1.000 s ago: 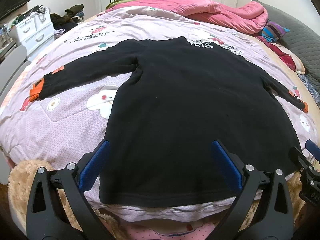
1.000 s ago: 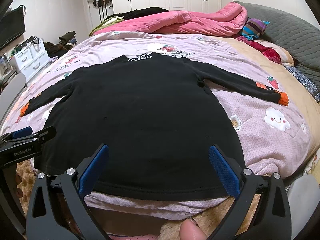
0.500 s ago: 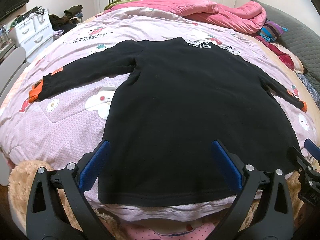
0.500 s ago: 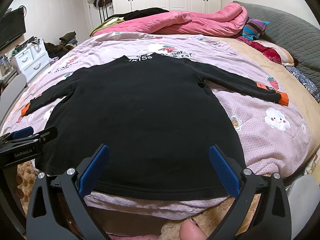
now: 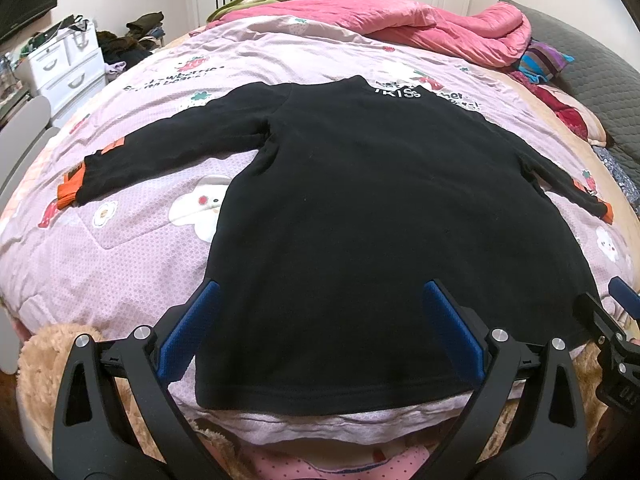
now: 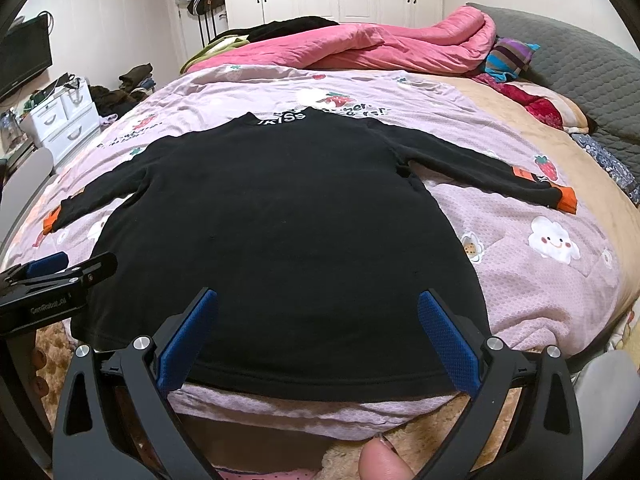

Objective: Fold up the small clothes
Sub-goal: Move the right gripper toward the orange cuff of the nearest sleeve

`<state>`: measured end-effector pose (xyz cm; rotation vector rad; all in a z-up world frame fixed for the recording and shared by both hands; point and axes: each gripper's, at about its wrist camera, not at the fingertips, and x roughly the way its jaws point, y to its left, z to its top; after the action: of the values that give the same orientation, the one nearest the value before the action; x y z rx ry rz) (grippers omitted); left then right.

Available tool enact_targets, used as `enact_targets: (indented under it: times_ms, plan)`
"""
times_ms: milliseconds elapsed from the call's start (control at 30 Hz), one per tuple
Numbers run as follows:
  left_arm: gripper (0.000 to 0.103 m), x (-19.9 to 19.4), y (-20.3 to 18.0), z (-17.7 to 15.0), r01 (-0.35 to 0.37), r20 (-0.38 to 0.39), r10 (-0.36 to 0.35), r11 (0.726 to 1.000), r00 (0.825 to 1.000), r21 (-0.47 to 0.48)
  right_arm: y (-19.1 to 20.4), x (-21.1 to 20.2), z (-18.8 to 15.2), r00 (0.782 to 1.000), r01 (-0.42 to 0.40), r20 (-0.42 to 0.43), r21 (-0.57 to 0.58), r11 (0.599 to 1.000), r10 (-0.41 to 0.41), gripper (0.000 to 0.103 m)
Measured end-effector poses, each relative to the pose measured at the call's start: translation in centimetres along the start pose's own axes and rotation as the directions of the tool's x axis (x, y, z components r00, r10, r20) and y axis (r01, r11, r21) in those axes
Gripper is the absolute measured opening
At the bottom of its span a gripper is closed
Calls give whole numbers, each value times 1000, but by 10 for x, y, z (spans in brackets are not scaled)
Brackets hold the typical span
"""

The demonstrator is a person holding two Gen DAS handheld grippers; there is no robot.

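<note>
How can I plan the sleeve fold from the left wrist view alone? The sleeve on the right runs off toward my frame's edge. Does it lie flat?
Observer: Yes. In the right wrist view the right sleeve lies straight and flat on the quilt, with its orange cuff fully in sight.
Operator: I see only a tip of the right gripper. Is it open?
Observer: The right gripper is open, jaws spread wide. The hem of the black top shows between them, and nothing is gripped.

black top (image 6: 288,216) flat on pink quilt (image 6: 540,264) | right tool (image 6: 316,340) spread wide above hem | left tool (image 6: 72,268) at left
</note>
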<state>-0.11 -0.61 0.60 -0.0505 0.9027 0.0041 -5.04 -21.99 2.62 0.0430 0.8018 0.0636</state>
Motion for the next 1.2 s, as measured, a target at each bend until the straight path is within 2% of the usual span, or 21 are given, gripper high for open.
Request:
enact_targets:
  times_ms: [533, 700, 867, 1200]
  plan:
    - [95, 9, -2, 17, 18, -7, -18, 1000, 1000, 6, 4, 8, 14, 1000, -7, -11, -14, 1000, 7, 99]
    - [95, 16, -2, 30, 21, -12, -21, 1000, 1000, -2, 3, 15, 30, 1000, -13, -13, -11, 1000, 13, 99]
    - [95, 21, -4, 45, 25, -9, -25, 1000, 1000, 2, 0, 24, 47, 997, -65, -33, 21, 998, 66, 99]
    - [95, 32, -10, 76, 59, -19, -59, 998, 998, -6, 0, 37, 80, 998, -64, -26, 25, 998, 65, 99]
